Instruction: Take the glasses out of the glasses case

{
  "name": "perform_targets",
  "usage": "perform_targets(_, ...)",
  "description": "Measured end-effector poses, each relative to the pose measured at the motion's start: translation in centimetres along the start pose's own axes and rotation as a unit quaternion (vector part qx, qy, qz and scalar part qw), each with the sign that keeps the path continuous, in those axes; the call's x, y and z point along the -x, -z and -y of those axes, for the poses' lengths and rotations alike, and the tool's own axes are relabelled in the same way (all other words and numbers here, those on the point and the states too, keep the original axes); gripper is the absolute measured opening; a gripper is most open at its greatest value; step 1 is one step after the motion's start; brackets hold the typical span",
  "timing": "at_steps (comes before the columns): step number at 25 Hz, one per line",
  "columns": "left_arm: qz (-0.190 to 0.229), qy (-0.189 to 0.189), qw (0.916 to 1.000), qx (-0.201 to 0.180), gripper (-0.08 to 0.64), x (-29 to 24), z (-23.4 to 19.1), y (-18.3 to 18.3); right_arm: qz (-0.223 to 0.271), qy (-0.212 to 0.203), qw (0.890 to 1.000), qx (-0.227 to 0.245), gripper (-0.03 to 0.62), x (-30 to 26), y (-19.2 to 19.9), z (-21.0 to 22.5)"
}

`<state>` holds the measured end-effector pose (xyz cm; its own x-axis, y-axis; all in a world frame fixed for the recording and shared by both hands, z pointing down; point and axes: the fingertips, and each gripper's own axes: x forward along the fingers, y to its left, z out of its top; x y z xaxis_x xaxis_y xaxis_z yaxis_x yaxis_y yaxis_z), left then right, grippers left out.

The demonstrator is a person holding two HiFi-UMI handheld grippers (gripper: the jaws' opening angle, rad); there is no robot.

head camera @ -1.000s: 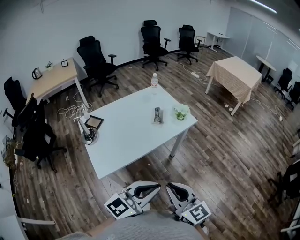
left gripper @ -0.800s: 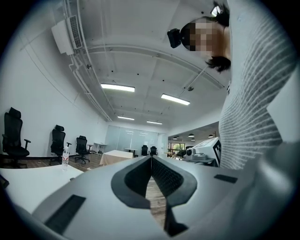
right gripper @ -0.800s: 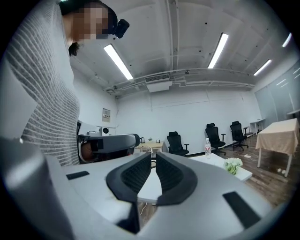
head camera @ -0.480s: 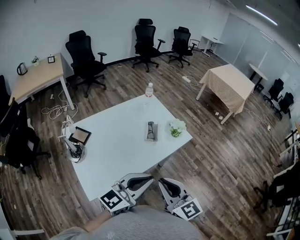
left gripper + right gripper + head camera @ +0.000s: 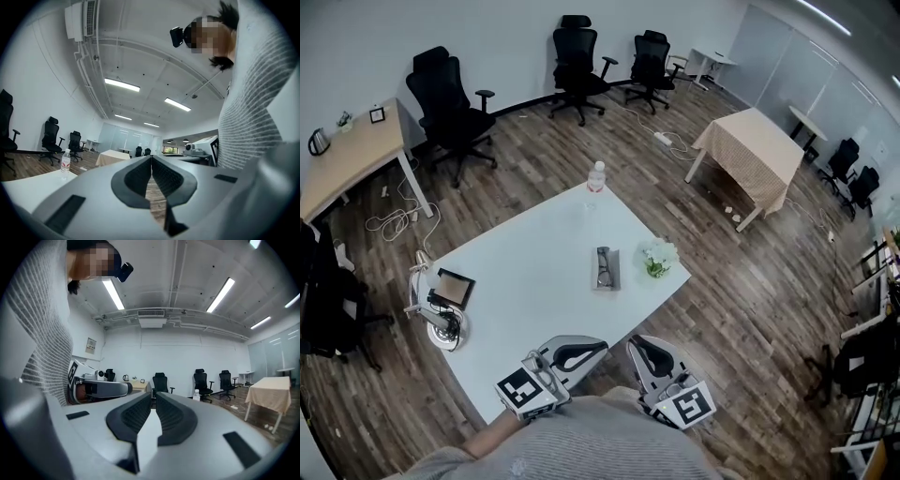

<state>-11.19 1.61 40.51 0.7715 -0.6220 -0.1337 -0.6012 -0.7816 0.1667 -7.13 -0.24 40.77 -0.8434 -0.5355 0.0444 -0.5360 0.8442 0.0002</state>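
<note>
A glasses case (image 5: 605,267) lies open on the white table (image 5: 525,272), with dark glasses showing inside it. Both grippers are held low in front of the person, at the table's near edge and well short of the case. The left gripper (image 5: 606,344) is shut with nothing between its jaws, and it looks the same in its own view, left gripper (image 5: 151,157). Beside it, the right gripper (image 5: 633,339) also stands shut and empty, right gripper (image 5: 154,394). Neither gripper view shows the case.
A small potted plant (image 5: 658,255) stands just right of the case. A water bottle (image 5: 595,176) is at the table's far corner. A tablet on a stand (image 5: 454,288) and a clamp lamp (image 5: 441,323) sit at the left edge. Office chairs (image 5: 448,98) and a cloth-covered table (image 5: 750,150) stand beyond.
The person has walked up to the table: table and case now lie closer and more centred in the head view. Both grippers have come along and stayed shut.
</note>
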Motion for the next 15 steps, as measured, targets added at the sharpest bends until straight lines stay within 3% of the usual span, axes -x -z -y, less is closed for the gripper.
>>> perform_targets(4, -0.027, 0.004, 0.9993, 0.023, 0.014, -1.5, -1.7, 1.6, -0.01, 0.015, 1.0, -0.004, 0.021, -0.6, 0.4, 2.7)
perform_targets(11, -0.04, -0.025, 0.9984, 0.032, 0.014, -5.6, -5.0, 3.7, -0.023, 0.008, 1.0, -0.01, 0.021, -0.8, 1.2, 7.2)
perform_targets(15, -0.038, -0.037, 0.9968, 0.06, 0.015, -7.6, -7.2, 4.6, -0.019, 0.017, 1.0, -0.012, 0.023, -0.9, 1.0, 10.0)
